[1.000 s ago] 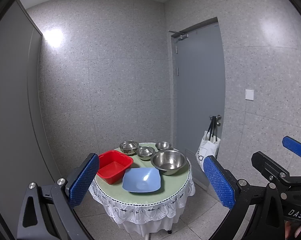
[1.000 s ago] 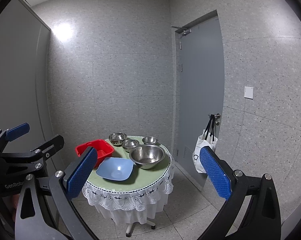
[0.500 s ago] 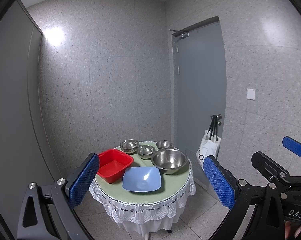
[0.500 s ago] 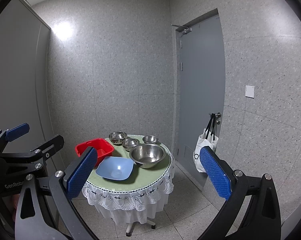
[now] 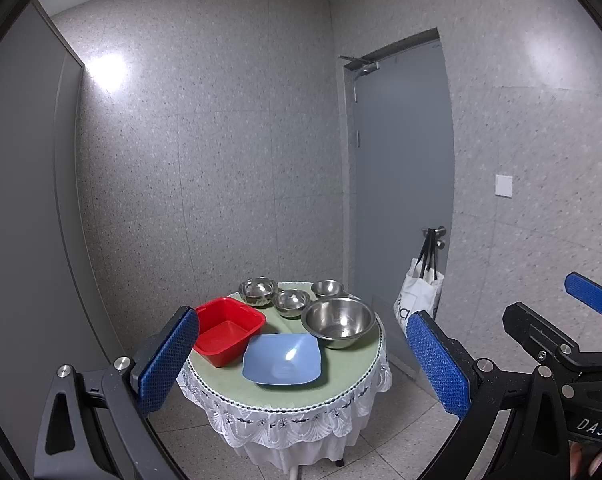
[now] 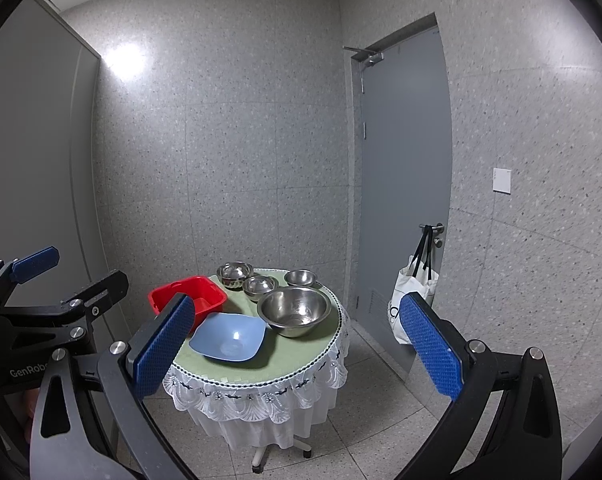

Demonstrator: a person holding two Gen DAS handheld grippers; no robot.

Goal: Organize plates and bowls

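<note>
Sitting on a round table [image 5: 289, 394] with a green top and lace skirt are all the dishes: a blue plate [image 5: 281, 359] at the near edge, a red tub [image 5: 227, 330] to its left, a big steel bowl [image 5: 338, 321] to its right, and three small steel bowls [image 5: 289, 302] in a row along the far side. Nothing is stacked yet, so the task appears to be at its start. Both tools are held back from the table, well apart from every dish. The left gripper [image 5: 301, 368] has its jaws spread wide and holds nothing; the right gripper [image 6: 297, 348] is likewise wide open and empty. The step in hand looks like the approach. A sound way would be to nest the small bowls first, taking each by its rim with one pad inside and one outside, lifting straight up before moving across, since thin steel is likely to slip or ring against its neighbour. A white bag [image 5: 419, 300] hangs from the grey door [image 5: 401, 168] handle, off to the right.
</note>
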